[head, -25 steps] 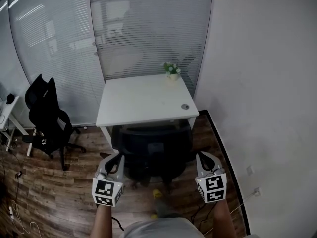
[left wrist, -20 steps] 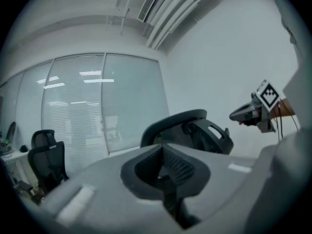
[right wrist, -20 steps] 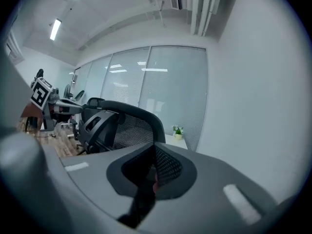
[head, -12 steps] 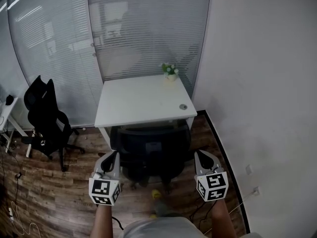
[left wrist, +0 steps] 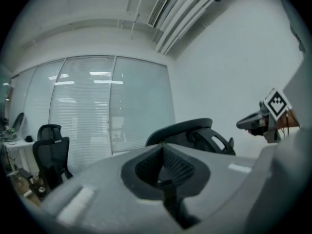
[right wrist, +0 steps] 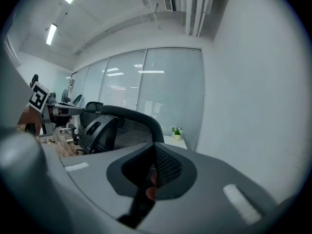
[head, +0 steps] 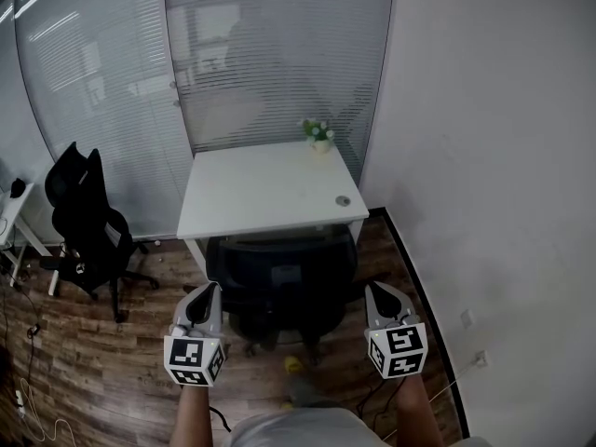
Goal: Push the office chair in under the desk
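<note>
Office chair point(head: 284, 282) partly under desk point(head: 261, 194), left hand-held gripper point(head: 209, 289) and right hand-held gripper point(head: 376, 290) pressed together

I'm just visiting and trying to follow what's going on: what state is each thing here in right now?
Office chair: upright, backrest at the front edge of the desk, seat mostly hidden under it.
Potted plant: upright at the desk's far corner.
Second chair: standing apart, by the glass wall.
Left gripper: shut, empty.
Right gripper: shut, empty.

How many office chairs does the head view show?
2. One chair is at the white desk, partly under it; the other chair stands left, by the glass wall. More may be out of view.
</note>
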A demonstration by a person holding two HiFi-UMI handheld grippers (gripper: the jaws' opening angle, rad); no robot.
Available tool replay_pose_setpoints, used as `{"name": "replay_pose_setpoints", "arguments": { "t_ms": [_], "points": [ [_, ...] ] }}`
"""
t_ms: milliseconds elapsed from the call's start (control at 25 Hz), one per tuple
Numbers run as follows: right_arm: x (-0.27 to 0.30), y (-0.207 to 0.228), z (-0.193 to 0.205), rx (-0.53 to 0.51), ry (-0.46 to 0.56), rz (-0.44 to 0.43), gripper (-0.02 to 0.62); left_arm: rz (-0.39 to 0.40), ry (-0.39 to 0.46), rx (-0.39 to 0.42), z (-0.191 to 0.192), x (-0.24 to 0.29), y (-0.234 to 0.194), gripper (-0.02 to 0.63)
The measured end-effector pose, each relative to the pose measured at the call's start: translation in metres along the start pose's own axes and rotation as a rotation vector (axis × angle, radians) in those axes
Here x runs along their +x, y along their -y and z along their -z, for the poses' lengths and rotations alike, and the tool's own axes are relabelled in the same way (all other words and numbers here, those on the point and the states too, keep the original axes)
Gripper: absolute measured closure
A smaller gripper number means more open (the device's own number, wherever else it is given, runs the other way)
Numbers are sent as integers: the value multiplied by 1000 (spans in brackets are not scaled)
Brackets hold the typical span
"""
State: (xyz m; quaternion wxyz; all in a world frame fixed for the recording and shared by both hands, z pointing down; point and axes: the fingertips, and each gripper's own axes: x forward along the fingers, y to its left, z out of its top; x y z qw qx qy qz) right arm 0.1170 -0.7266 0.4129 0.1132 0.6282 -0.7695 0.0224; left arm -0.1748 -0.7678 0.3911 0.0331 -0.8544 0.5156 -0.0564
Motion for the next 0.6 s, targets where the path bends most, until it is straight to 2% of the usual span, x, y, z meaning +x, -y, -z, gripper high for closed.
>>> {"name": "replay_pose_setpoints", "arguments": {
  "t_ms": [600],
  "points": [
    [1,6,-3,22,20,18,594,1,17,-14,-4,3,0,609]
  ]
}}
